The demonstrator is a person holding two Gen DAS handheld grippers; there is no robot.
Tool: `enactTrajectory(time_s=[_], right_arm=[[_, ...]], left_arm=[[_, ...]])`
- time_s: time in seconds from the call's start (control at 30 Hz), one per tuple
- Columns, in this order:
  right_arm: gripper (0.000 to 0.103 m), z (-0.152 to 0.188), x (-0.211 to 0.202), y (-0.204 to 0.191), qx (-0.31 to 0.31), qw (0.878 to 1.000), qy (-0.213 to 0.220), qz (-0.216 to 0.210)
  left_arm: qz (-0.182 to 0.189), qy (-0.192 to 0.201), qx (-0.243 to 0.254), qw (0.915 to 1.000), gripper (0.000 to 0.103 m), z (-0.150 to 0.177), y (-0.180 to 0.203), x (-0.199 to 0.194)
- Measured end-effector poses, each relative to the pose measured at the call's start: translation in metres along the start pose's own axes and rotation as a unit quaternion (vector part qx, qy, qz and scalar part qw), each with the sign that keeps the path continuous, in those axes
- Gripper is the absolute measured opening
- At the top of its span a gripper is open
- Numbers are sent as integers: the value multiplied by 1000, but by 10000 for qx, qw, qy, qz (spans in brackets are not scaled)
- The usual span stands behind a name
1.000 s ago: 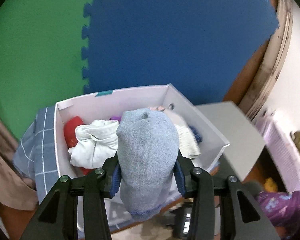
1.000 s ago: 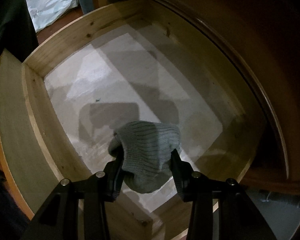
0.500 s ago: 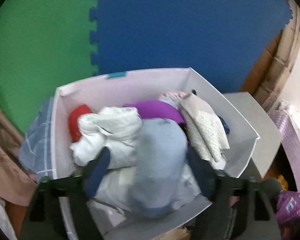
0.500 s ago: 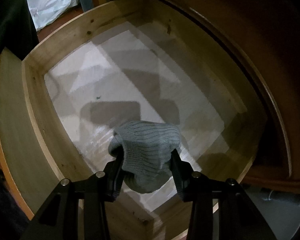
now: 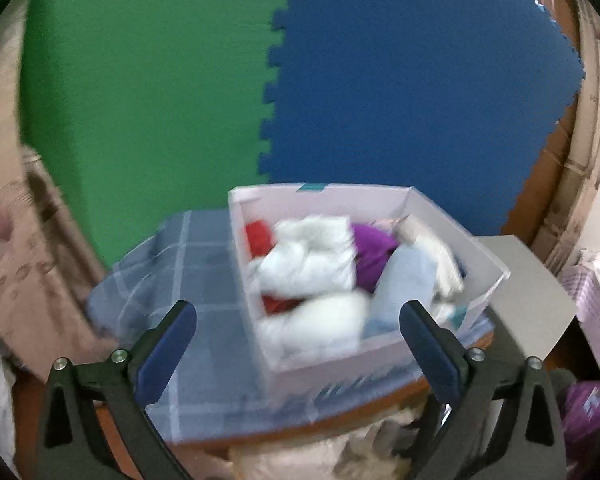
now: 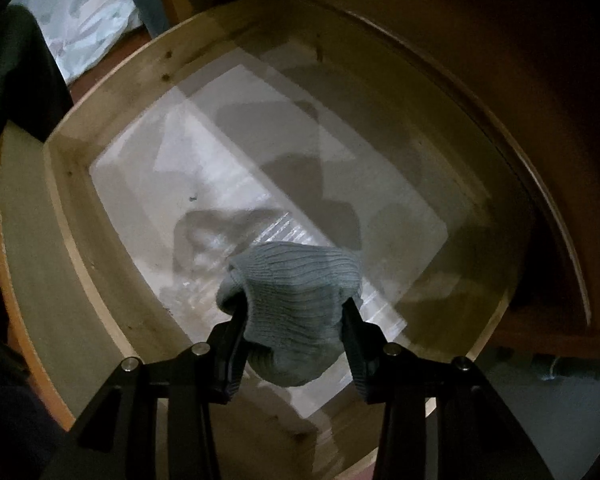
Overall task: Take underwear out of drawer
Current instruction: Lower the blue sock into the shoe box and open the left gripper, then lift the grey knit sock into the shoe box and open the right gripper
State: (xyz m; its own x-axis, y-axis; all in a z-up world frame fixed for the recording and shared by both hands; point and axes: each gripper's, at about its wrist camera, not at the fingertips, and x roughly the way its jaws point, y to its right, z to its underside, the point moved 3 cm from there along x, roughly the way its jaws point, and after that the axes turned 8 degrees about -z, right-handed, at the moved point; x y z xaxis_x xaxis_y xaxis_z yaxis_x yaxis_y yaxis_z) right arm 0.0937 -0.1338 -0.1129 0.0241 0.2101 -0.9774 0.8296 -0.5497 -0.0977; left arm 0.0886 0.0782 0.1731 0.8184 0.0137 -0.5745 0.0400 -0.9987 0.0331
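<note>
My left gripper (image 5: 298, 318) has its jaws opening wide with nothing pressed between the pads. It hovers at the near side of a white box (image 5: 380, 364) full of clothes. A light blue-grey knit garment (image 5: 404, 284) lies in the box at the right, among white, red and purple pieces. In the right wrist view my right gripper (image 6: 296, 312) is shut on a grey ribbed knit garment (image 6: 296, 304), held above the pale lined floor of an open wooden drawer (image 6: 112, 152). Nothing else shows inside the drawer.
The box rests on a blue checked cloth (image 5: 188, 276) over a wooden surface. Green (image 5: 140, 80) and blue (image 5: 420, 80) foam mats lie beyond it. A grey panel (image 5: 528, 296) lies right of the box. Dark wooden furniture (image 6: 500, 80) curves behind the drawer.
The left gripper opened and let go of the blue-grey garment, which now lies in the box; the gripper drew back and to the left. The right gripper still holds its garment over the drawer.
</note>
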Motion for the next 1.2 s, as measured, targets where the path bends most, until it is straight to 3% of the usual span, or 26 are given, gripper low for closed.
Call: enactTrajectory(time_s=[0.27, 0.43, 0.67, 1.2], right_arm=[[43, -1, -22, 0, 255, 9990, 237, -296], [43, 7, -50, -7, 362, 9973, 505, -380], [43, 17, -120, -31, 473, 9897, 1242, -530], [43, 18, -244, -52, 663, 9616, 2618, -485]], left_arm=[[-486, -267, -562, 9969, 101, 72, -53, -22], [-475, -482, -805, 9945, 100, 97, -64, -11], [-318, -506, -745, 9954, 101, 99, -55, -4], [-553, -879, -86, 9946, 101, 111, -29, 6]])
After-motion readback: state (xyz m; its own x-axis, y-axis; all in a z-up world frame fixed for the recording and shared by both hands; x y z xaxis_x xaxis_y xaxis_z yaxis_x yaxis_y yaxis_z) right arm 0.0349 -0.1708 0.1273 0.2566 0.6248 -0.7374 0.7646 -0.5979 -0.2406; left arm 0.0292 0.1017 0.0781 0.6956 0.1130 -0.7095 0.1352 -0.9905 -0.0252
